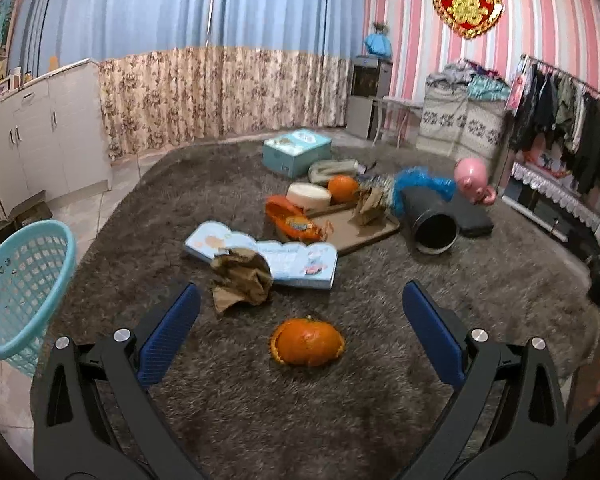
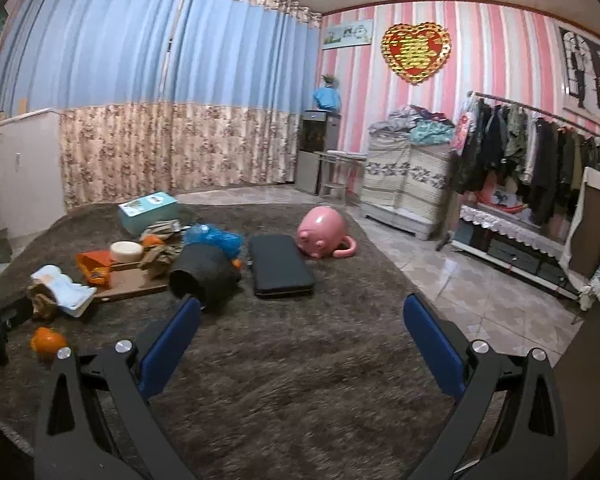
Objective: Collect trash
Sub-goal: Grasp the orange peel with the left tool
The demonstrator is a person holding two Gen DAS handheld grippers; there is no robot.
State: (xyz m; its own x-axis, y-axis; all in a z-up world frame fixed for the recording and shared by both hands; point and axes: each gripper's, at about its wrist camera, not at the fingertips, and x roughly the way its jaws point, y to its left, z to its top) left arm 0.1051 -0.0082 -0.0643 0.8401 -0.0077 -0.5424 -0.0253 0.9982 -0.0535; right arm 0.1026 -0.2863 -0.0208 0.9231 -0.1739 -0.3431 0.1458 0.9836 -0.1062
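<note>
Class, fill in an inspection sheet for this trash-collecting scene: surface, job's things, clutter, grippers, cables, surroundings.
Surface: shaggy brown rug over a tiled floor.
Job's things: orange peel on the rug between the left gripper's fingers; crumpled brown paper against an open book; tipped black bin with a blue bag; teal basket at the rug's left edge.
Clutter: cardboard tray, whole orange, teal box, pink pig, black pad.
Grippers: left gripper open, empty; right gripper open, empty.
Cables: nothing seen.
Surroundings: blue curtains, clothes rack.
</note>
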